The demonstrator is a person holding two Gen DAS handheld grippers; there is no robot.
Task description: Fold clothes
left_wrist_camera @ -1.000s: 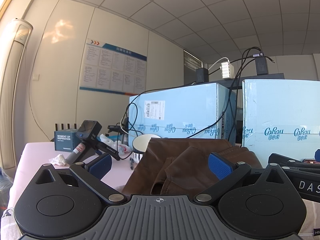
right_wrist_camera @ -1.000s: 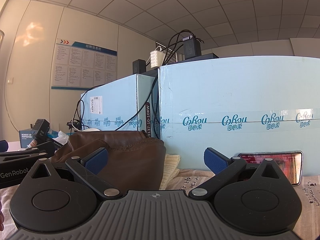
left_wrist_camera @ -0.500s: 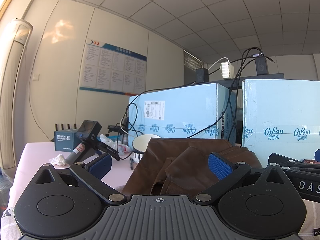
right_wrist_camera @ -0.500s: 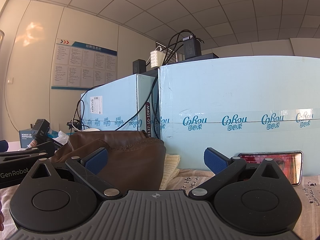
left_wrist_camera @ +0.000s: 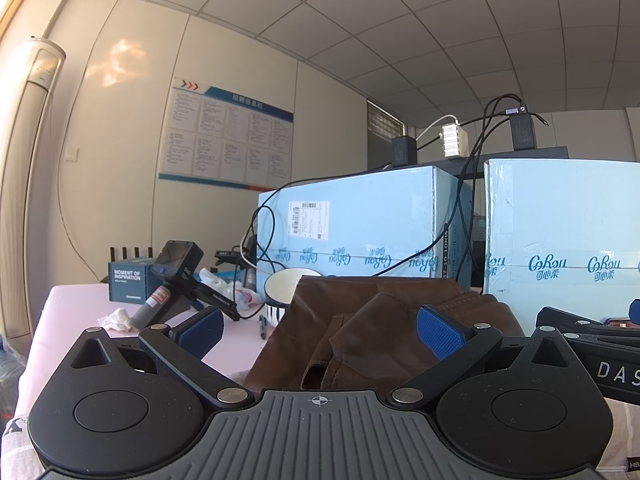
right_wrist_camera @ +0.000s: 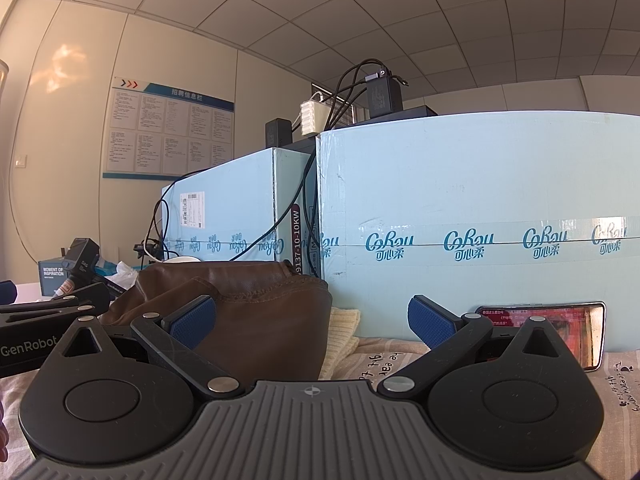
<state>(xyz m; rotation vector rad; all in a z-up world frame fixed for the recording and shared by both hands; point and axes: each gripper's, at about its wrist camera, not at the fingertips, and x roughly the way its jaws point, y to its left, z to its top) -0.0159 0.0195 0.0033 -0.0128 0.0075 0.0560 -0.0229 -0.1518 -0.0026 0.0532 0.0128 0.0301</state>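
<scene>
Both grippers rest low with jaws spread wide and empty, ahead of the first grasp.

The rumpled brown leather-look garment [left_wrist_camera: 380, 320] lies heaped on the desk just beyond the left gripper [left_wrist_camera: 320, 326], and ahead-left of the right gripper [right_wrist_camera: 312, 322], beside a cream knitted cloth [right_wrist_camera: 340, 336]. Folding looks not yet begun; next, each gripper likely needs to reach forward and pinch an edge to spread it flat.
</scene>
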